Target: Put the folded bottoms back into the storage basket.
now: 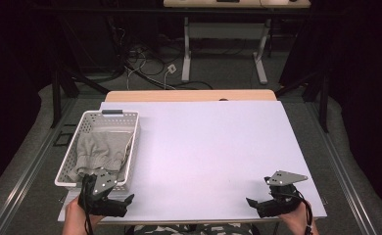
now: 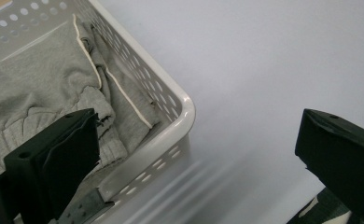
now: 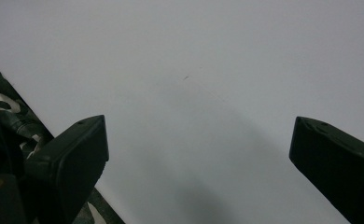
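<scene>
White table (image 1: pixel 208 147); grey garment (image 1: pixel 98 152) in basket (image 1: pixel 130 147), just beyond left tool (image 1: pixel 111 201); both tools spread, empty.

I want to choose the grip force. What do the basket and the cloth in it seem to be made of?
Basket: probably white plastic with a smooth, slightly glossy finish; its walls have rows of moulded holes and rounded corners.
Cloth: soft grey knit, probably cotton jersey; it lies creased, with a ribbed hem and a pale cord.
</scene>
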